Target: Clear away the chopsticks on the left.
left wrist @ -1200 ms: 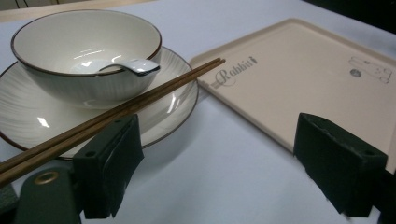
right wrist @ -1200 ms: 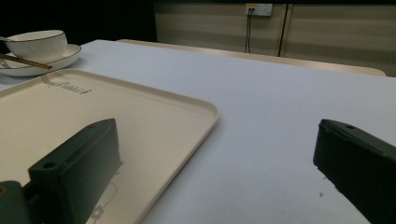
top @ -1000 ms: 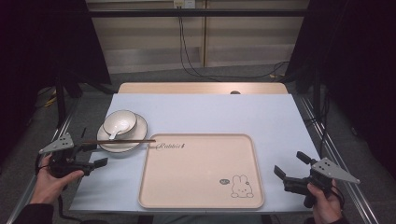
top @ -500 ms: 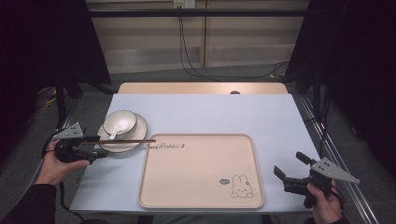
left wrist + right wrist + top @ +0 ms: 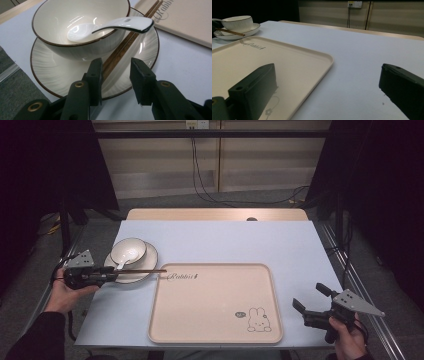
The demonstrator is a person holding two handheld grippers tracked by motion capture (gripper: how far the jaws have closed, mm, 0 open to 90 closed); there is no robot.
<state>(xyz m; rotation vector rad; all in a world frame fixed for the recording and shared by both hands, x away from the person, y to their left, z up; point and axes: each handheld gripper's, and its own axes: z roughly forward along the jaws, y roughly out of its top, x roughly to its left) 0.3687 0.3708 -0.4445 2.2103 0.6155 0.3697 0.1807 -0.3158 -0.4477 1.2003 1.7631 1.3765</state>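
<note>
A white bowl (image 5: 128, 251) with a white spoon (image 5: 125, 23) in it stands on a white plate (image 5: 146, 261) at the table's left. A pair of brown chopsticks (image 5: 125, 43) lies across the plate's near rim and points toward the beige rabbit tray (image 5: 215, 302). My left gripper (image 5: 117, 62) is at the plate's edge and has just been closing. The chopsticks' near end lies between its jaws, close to one pad, with a gap to the other. My right gripper (image 5: 309, 296) is held wide open, with nothing in it, beside the tray's right edge.
The light blue table top (image 5: 280, 245) has bare room behind and to the right of the tray. Dark stands and cables are on the floor beyond the far edge. A person's hands come in at both bottom corners.
My left gripper has moved right, up to the plate, and its jaws have narrowed around the chopsticks' end. The right gripper has stayed where it was.
</note>
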